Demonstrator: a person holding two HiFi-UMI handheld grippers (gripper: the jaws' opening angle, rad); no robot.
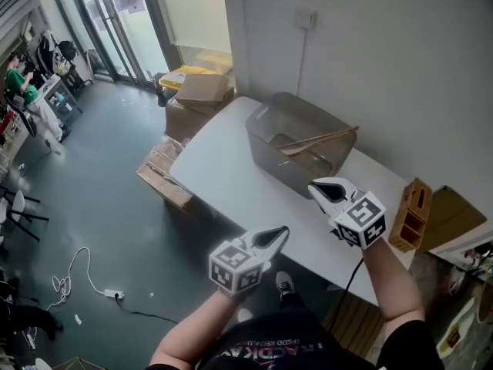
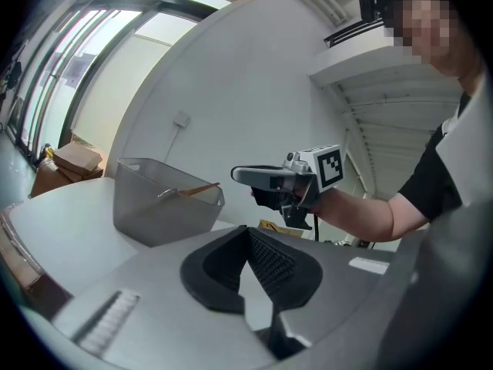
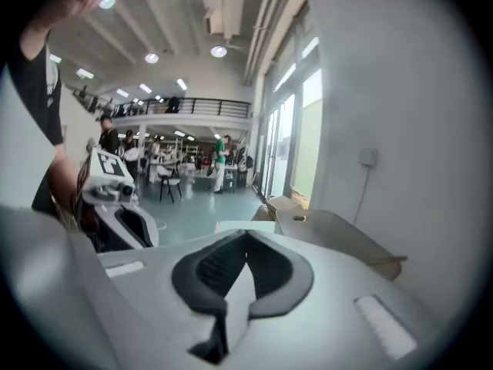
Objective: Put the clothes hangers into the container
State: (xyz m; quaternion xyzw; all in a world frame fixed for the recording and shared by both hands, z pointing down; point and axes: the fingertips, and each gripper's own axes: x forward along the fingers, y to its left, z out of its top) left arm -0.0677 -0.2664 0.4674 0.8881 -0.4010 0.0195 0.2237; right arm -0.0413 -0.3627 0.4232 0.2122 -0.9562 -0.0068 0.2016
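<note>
A grey translucent container [image 1: 266,122] stands on the white table [image 1: 223,168] near the wall, with wooden clothes hangers [image 1: 317,140] lying inside, one end resting on the rim. My right gripper [image 1: 323,188] hovers just in front of the container, shut and empty. My left gripper [image 1: 279,235] is off the table's near edge, also shut with nothing in it. In the left gripper view the container [image 2: 158,206] and a hanger [image 2: 194,189] lie ahead, with the right gripper [image 2: 237,176] to their right. The right gripper view shows the container [image 3: 339,237] to the right.
A wooden box [image 1: 410,214] stands at the table's right end. Cardboard boxes [image 1: 200,91] and a flat carton [image 1: 163,172] sit on the floor beyond the table's left side. A white cable [image 1: 77,284] lies on the floor. The wall runs close behind the container.
</note>
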